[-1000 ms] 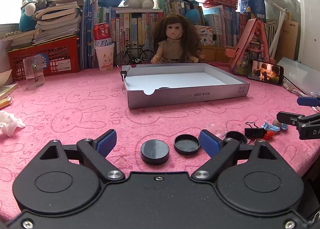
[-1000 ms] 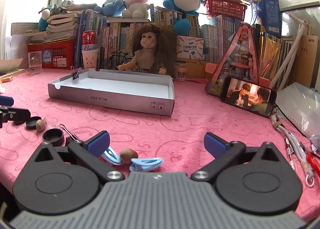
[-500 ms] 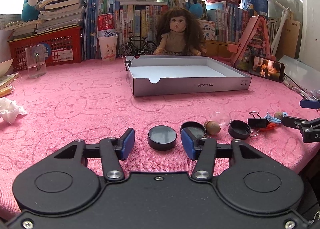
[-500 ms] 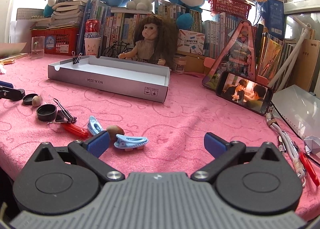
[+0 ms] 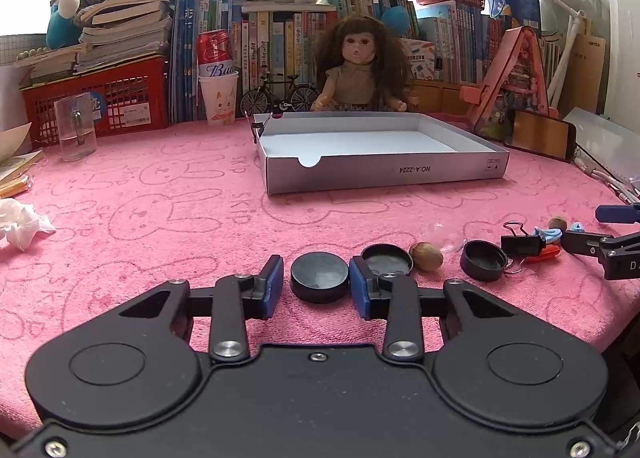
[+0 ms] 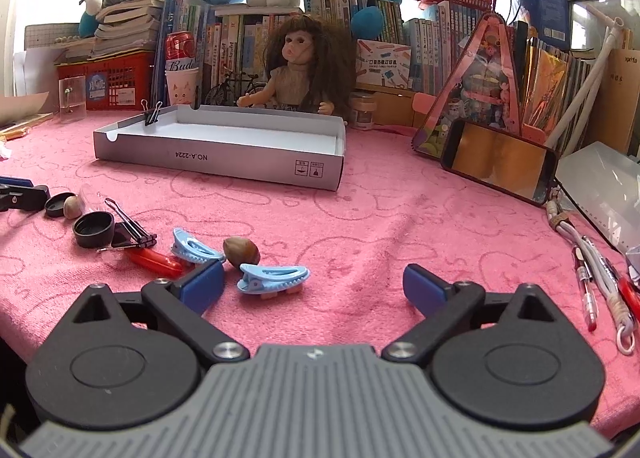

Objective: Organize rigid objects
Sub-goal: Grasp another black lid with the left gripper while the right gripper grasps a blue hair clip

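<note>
My left gripper [image 5: 316, 282] has its blue pads on both sides of a flat black round lid [image 5: 319, 276] on the pink cloth, nearly touching it. Just right of it lie an upturned black lid [image 5: 387, 258], a nut [image 5: 427, 256], a black cap [image 5: 483, 259] and a binder clip [image 5: 520, 243]. My right gripper [image 6: 312, 284] is open and empty; a blue hair clip [image 6: 274, 278], a nut [image 6: 241, 251], a second blue clip [image 6: 191, 250] and a red pen [image 6: 154, 260] lie by its left finger. The grey box tray [image 5: 384, 174] stands beyond.
A doll [image 5: 362, 66], books, red baskets and plush toys line the back. A glass [image 5: 76, 126] and crumpled tissue [image 5: 22, 222] are at the left. A phone [image 6: 500, 162], pens and a cable [image 6: 600, 278] lie at the right.
My left gripper has moved forward around the flat black lid and its fingers have closed in to the lid's sides. My right gripper has drawn closer to the blue clip and stays open.
</note>
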Tool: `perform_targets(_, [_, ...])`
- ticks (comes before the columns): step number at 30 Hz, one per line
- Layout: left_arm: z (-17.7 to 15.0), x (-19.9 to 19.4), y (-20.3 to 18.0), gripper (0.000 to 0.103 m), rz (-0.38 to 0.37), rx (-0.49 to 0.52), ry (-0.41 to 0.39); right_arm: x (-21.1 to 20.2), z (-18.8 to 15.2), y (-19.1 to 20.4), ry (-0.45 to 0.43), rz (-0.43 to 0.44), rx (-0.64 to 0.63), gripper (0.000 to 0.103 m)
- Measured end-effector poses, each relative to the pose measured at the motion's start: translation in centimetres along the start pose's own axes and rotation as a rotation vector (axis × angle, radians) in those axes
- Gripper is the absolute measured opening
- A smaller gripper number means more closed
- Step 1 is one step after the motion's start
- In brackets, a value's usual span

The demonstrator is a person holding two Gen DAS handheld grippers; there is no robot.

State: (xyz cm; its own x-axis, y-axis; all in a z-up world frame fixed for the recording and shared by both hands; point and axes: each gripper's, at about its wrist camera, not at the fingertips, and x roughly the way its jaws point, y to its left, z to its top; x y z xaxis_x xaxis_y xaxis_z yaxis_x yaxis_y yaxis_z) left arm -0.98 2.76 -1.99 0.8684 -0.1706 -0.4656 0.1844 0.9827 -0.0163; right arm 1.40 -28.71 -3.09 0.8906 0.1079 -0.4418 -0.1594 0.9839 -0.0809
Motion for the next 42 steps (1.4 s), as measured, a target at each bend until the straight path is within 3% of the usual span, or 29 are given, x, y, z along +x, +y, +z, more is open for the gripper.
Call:
perform_targets(8, [0.0,0.2,0.0,0.033,-0.001,-0.001,-0.009,0.0,-0.5,0.2,-0.008,0.056,0.05,0.09])
perform_targets(22, [-0.4,0.3,-0.4,0.033,0.015,-0.002,-0.026,-0.3,-1.4,0.6,-0.065,0.04,0.05,0.088])
perform_targets(25, [-0.3,0.3,-0.3,0.033,0.015,-0.01,-0.023,-0.4,-1.1,0.9,-0.056,0.036,0.054,0.081])
perform_targets(35, [0.0,0.4,0.1,0.03,0.012,-0.027,-0.02,-0.7,-0.5,0.7,-0.05,-0.013,0.084,0.039])
perform_targets(42, [0.6,0.1,0.1,0.03,0.008,-0.04,-0.033,-1.1,0.3,0.3,-0.077,-0.025,0.081,0.039])
